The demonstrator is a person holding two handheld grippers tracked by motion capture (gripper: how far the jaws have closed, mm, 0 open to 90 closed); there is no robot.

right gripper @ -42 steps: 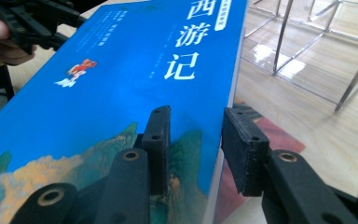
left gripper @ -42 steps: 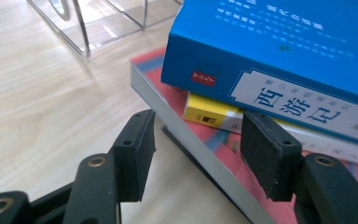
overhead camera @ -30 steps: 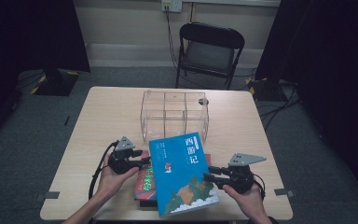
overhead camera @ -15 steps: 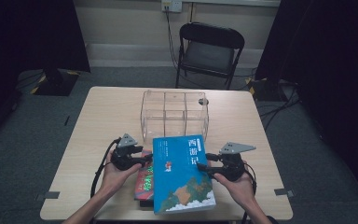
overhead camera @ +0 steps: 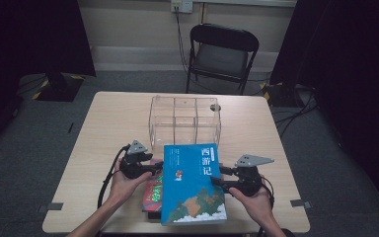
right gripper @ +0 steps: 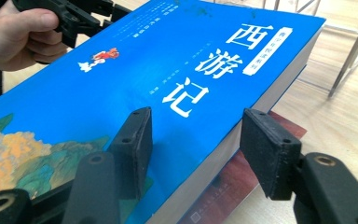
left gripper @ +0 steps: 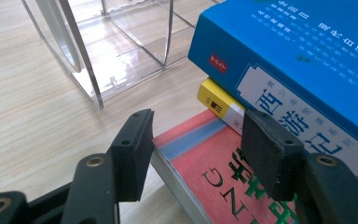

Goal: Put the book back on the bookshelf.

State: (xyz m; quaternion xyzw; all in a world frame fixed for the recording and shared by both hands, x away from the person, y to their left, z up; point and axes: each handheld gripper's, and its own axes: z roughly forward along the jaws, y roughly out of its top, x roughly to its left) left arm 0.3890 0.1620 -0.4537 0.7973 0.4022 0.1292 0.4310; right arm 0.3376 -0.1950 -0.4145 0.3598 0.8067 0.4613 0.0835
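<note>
Wooden table (overhead camera: 113,128) — clear organizer (overhead camera: 185,118), red book (overhead camera: 153,193) directly on it.

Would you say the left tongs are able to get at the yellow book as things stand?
Probably not cleanly: the yellow book lies under the blue book, with just a corner showing. The left tongs, jaws open after widening, straddle the red book instead.

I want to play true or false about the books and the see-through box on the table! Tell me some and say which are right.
1. The blue book lies on top of the pile. True.
2. The clear box has books inside. False: its compartments are empty.
3. A red book lies under the blue one. True.
4. The right gripper is squeezing the blue book. False: its jaws stand open around the book's edge.
5. A chair stands behind the table. True.
</note>
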